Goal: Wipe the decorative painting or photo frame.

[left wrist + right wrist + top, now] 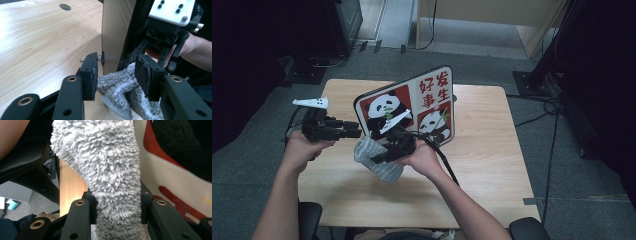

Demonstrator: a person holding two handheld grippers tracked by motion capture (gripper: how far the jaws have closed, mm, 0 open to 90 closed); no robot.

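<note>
Clamping the fluffy grey fabric sock (110, 182), the right gripper (116, 202) risked toppling the panda-printed board (412, 107) behind it; the left gripper (116, 75) gaped around the sock's end.

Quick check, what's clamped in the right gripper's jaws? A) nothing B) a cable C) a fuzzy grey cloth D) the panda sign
C: in the right gripper view the right gripper has both jaws pressed into the fuzzy grey cloth; the panda sign sits behind it, outside the jaws.
</note>
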